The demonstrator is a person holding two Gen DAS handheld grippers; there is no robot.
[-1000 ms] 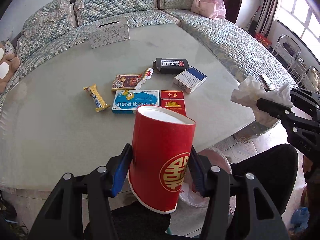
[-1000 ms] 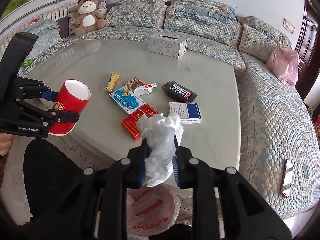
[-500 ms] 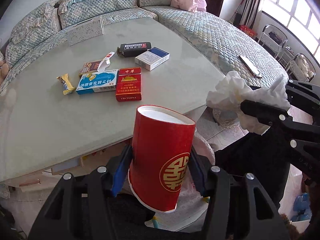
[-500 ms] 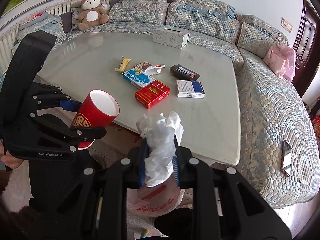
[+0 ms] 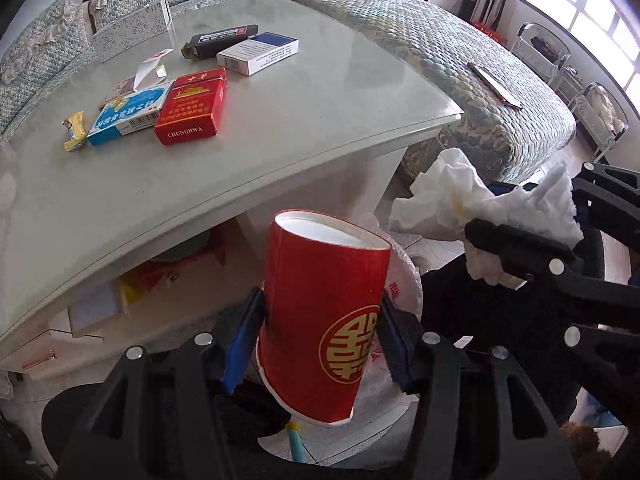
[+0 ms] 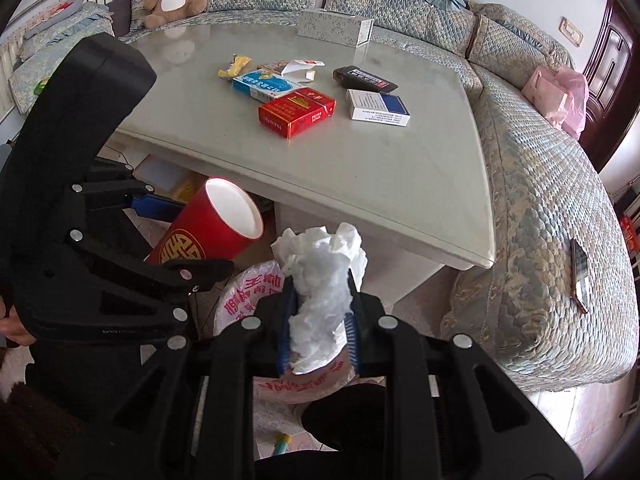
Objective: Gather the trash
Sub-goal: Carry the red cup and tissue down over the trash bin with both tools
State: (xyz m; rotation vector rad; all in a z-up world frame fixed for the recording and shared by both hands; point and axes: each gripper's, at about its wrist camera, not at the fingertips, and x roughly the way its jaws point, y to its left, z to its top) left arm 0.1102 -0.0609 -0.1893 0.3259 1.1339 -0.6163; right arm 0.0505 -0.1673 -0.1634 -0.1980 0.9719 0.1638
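Now both lower, off table (image 5: 280,152) edge, over bag (image 6: 256,288); left hand-held gripper (image 5: 320,332) pinching cup (image 5: 324,320); right hand-held gripper (image 6: 320,332) pinching tissue (image 6: 320,280).

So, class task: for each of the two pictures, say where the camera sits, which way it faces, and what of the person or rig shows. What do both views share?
Left wrist: on the left gripper, looking down along its fingers at the held red cup; right gripper at right.
Right wrist: on the right gripper, facing down over the clamped tissue; left gripper at left.
Shared: cup, tissue, table, red pack, white bag below.
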